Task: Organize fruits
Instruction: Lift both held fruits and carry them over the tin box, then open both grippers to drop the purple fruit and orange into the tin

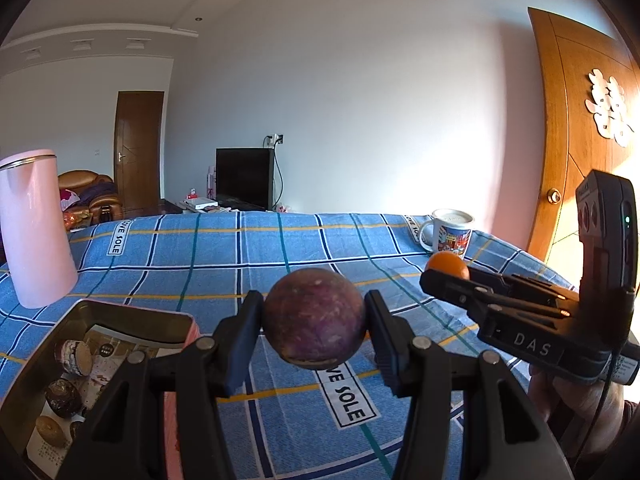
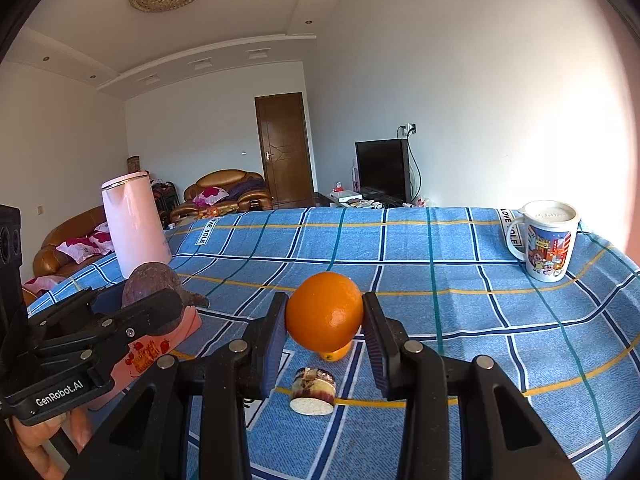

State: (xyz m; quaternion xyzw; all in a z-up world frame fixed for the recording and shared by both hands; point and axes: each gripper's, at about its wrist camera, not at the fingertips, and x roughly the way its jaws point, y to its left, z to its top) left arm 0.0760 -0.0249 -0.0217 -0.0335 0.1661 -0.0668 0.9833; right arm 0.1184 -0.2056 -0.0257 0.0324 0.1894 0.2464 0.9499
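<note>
purple fruit (image 1: 313,317) sat clamped in the left gripper (image 1: 314,322) near the desk's left edge by the tin (image 1: 120,312); the right gripper (image 2: 325,318) pinched an orange (image 2: 325,317). smooth round skins could have slipped out and rolled off.

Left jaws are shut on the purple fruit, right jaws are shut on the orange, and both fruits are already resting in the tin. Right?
Not quite. The left gripper does clamp the purple fruit and the right gripper the orange, but neither is in the tin. The left wrist view shows the purple fruit held beside the tin; the right wrist view shows the orange above the cloth.
</note>
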